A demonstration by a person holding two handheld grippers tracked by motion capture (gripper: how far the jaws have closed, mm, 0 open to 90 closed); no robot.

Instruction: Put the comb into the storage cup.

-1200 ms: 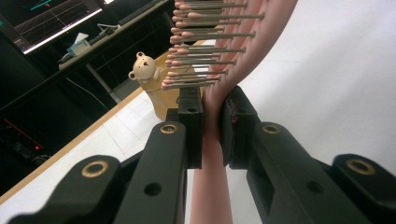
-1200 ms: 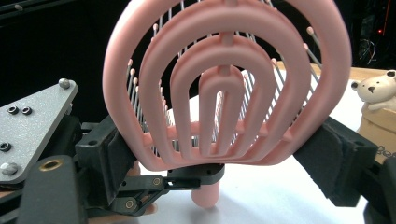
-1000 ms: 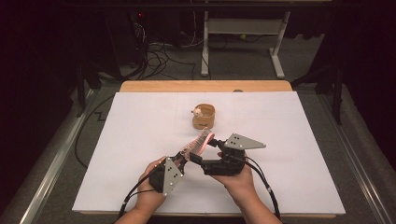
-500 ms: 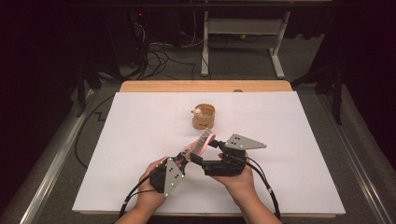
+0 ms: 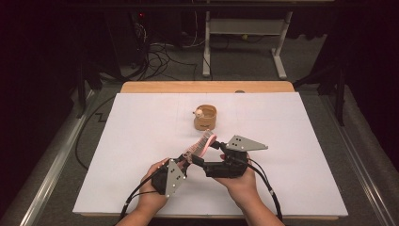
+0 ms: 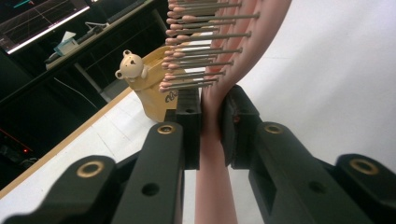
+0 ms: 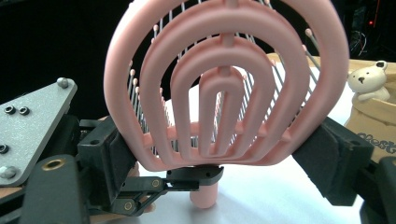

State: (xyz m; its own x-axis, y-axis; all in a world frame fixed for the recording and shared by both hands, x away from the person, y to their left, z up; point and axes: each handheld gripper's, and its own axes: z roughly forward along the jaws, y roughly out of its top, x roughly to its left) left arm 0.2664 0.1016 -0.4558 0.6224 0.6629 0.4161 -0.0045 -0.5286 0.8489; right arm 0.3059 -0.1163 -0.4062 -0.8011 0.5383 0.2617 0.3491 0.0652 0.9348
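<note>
This looks like a lab or test room rather than a home. A table (image 5: pixel 141 141) covered with a white sheet stands on grey carpet, a wooden strip along its far edge. Beyond that edge, loose cables (image 5: pixel 160 56) lie tangled on the floor beside a white metal stand (image 5: pixel 244 28). A lit monitor (image 6: pixel 32 18) sits on a dark side bench.

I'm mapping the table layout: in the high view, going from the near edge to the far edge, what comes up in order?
Person's left hand → left gripper → pink hairbrush → tan holder with a little bear figure → wooden table edge.
</note>
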